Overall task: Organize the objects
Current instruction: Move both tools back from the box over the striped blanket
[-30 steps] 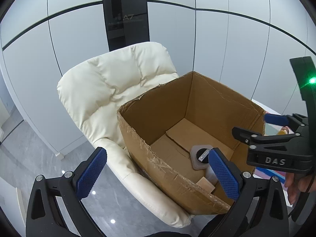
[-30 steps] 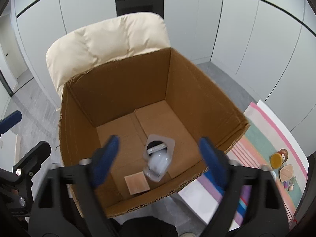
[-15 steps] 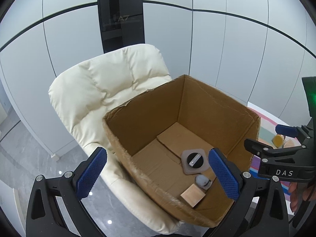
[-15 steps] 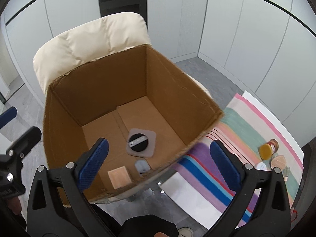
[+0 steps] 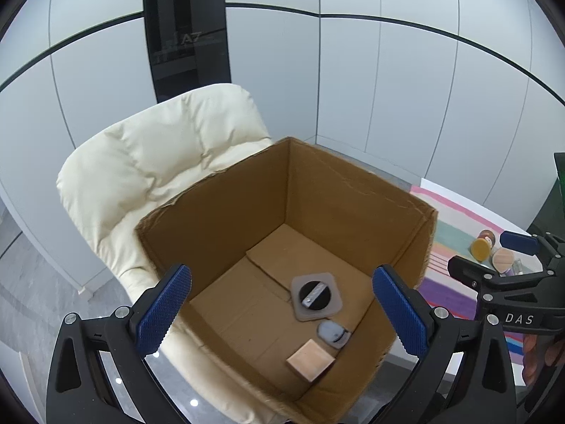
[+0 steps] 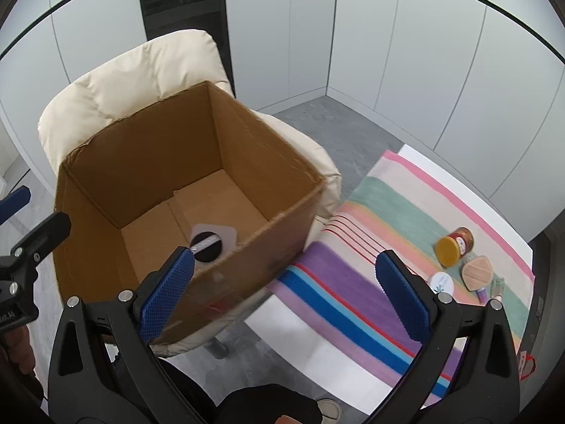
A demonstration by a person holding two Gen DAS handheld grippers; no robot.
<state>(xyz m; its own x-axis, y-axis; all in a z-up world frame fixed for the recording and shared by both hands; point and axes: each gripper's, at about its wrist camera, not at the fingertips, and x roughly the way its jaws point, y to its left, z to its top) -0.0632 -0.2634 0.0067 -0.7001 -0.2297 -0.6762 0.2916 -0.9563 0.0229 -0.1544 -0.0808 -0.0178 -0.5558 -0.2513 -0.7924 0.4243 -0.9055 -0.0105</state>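
a: where's the next pick?
b: remaining objects sit in a cluster on the striped cloth (image 6: 395,212), near its far right edge: amber jar (image 6: 453,246) on its side, white round lid (image 6: 441,281), tan wedge-shaped case (image 6: 477,272), some small bits beside it i can't make out.
a: which tool is closer?
b: right gripper (image 6: 282,298). cluster lies ahead and to its right, well apart from the tips. left gripper (image 5: 282,312) is over the cardboard box (image 5: 353,198), so it's the farther one.
a: jaw states?
b: both spread wide, nothing between the pads on either.
a: jar axis?
b: my read: long axis runs roughly along the cloth toward the far edge, lid end facing us. grip across the body, not end to end.
a: box contents?
b: grey square pad with black disc (image 5: 316,294), small pale grey item (image 5: 331,333), tan square block (image 5: 310,360), all toward the near right corner of the box floor. box sits on the cream chair (image 5: 159,166).
a: clearance?
b: bare cloth between box and cluster, open path. watch the box's right wall on the way back.
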